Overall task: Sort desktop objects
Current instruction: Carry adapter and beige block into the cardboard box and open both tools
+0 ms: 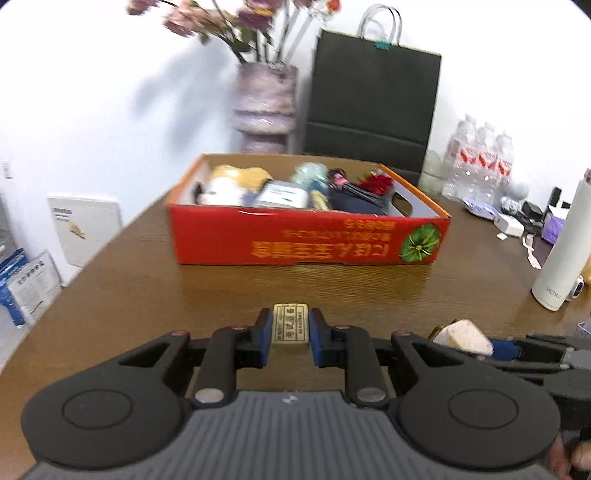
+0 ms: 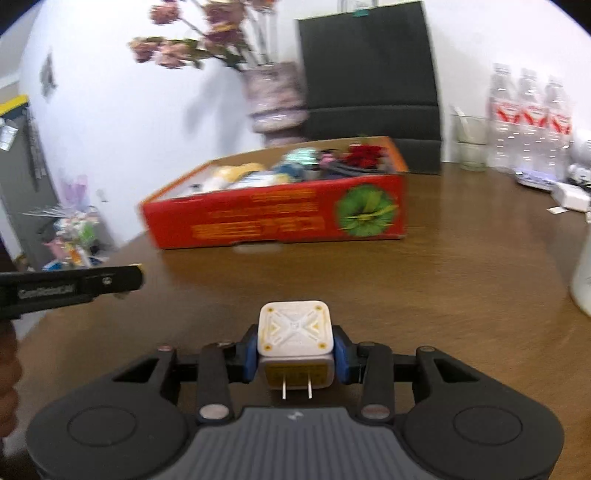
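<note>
Above a brown desk (image 1: 129,288), each hand-held gripper carries one small item.
Left hand-held gripper (image 1: 290,334) pinches a cream eraser (image 1: 290,324); right hand-held gripper (image 2: 295,352) pinches a white plug adapter (image 2: 294,328). Both face the red box (image 1: 295,240), already part filled. Likely next: carry across, release inside.

Blurred box contents (image 1: 295,188), flower tops (image 1: 221,14) cut off by the edge
</note>
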A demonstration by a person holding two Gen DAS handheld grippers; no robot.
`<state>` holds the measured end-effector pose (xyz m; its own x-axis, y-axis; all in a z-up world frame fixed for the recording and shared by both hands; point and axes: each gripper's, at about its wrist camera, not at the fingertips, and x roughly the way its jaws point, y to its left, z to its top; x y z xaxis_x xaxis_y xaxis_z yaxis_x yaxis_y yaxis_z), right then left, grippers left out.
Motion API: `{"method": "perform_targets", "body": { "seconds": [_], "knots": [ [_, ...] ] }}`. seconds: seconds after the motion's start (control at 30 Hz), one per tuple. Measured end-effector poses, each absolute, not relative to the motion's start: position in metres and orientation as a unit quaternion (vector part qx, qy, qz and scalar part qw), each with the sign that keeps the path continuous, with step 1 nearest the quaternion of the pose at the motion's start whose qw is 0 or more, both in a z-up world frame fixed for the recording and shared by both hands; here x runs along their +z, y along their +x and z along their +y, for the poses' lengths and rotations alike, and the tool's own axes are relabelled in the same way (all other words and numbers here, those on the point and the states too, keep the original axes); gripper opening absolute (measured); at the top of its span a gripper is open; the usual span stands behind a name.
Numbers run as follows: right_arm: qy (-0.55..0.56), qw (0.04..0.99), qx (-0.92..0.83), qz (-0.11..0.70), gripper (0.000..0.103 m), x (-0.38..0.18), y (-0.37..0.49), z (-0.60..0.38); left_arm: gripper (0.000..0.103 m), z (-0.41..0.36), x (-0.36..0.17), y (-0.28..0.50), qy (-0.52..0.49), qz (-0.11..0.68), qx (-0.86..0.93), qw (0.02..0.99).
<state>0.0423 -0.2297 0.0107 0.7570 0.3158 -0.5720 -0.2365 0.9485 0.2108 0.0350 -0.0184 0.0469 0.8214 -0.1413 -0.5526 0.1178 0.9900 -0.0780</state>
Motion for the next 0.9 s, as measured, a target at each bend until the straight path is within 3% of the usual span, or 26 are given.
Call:
{"method": "perform_targets", "body": {
  "seconds": [0.3, 0.5, 0.67, 0.77, 0.9],
  "knots": [
    [0.048, 0.923, 0.183, 0.336, 0.038, 0.014, -0.007, -0.185, 0.021, -0.008, 0.044, -0.025, -0.022, 0.29, -0.098, 0.952],
    [0.043, 0.936, 0.152, 0.314, 0.038, 0.039, -0.007, -0.198, 0.022, -0.003, 0.06, -0.015, -0.031, 0.265, -0.102, 0.958],
    [0.037, 0.95, 0.128, 0.281, 0.038, 0.092, 0.041, -0.217, 0.022, -0.009, 0.098, 0.036, -0.024, 0.222, -0.122, 0.967],
    [0.04, 0.948, 0.109, 0.297, 0.038, 0.121, 0.105, -0.23, 0.022, -0.015, 0.113, 0.097, -0.052, 0.269, -0.15, 0.95],
    [0.048, 0.918, 0.101, 0.382, 0.038, 0.129, 0.209, -0.243, 0.022, -0.034, 0.111, 0.185, -0.051, 0.335, -0.145, 0.93]
  ]
}}
